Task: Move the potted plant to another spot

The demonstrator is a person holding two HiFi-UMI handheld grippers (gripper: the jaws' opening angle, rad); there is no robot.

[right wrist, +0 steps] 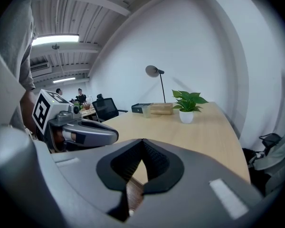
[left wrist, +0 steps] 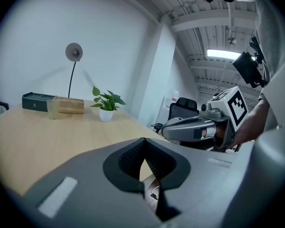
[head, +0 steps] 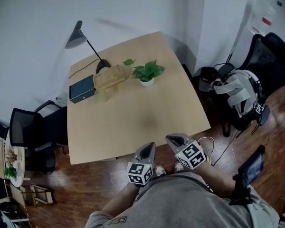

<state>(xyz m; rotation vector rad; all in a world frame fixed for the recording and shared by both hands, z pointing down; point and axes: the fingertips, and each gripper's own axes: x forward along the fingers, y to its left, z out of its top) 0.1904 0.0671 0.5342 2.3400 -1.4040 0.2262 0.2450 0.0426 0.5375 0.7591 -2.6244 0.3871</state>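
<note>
A small green potted plant (head: 146,74) in a white pot stands at the far side of the wooden table (head: 133,122); it also shows as the potted plant (left wrist: 106,106) in the left gripper view and the potted plant (right wrist: 187,107) in the right gripper view. My left gripper (head: 148,149) and right gripper (head: 175,139) hover side by side at the table's near edge, far from the plant. Both are shut with nothing between their jaws. The left gripper (left wrist: 143,161) sees the right one beside it; the right gripper (right wrist: 142,161) sees the left one.
Behind the plant lie a wooden box (head: 110,77), a dark green box (head: 81,89), a translucent cup (head: 102,95) and a desk lamp (head: 80,38). An office chair (head: 33,134) stands left of the table. Another chair with bags (head: 247,91) is at the right.
</note>
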